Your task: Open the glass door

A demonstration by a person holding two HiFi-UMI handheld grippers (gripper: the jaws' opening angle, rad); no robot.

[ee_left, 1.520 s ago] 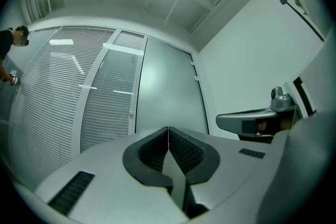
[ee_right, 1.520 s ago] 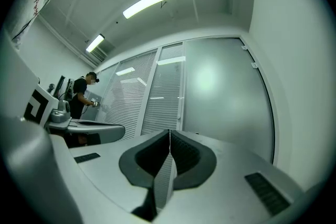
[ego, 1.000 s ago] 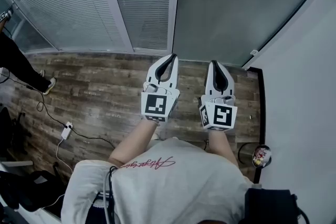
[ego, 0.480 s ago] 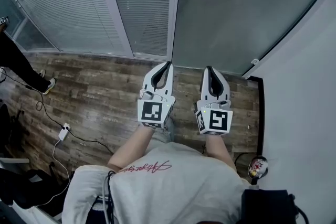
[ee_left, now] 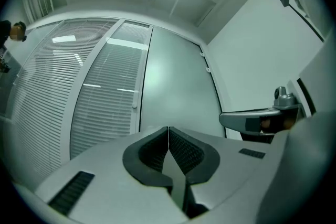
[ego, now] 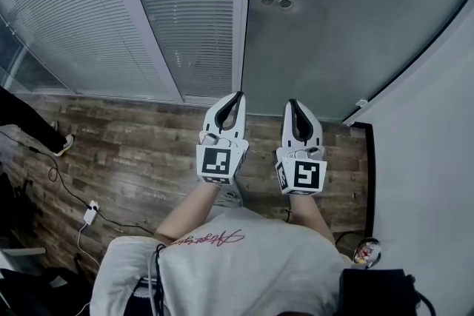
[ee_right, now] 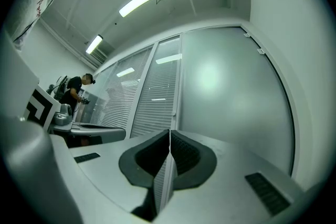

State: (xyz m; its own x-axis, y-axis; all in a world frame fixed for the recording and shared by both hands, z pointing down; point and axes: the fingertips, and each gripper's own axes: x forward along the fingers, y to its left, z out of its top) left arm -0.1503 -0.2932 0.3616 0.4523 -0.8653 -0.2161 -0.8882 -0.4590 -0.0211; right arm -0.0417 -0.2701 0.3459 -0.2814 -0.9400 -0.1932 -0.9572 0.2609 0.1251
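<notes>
Our left gripper (ego: 238,95) and right gripper (ego: 292,103), both pinched empty, face the glass door (ego: 341,26) at twelve o'clock. We judge this the approach. Next we must reach it.

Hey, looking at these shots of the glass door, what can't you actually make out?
- Head view: the two round fittings on the glass door, too small to identify.
- All views: whatever lies behind the door, hidden by its frosted pane.
- Head view: a bystander at the left, cut off by the edge.
</notes>
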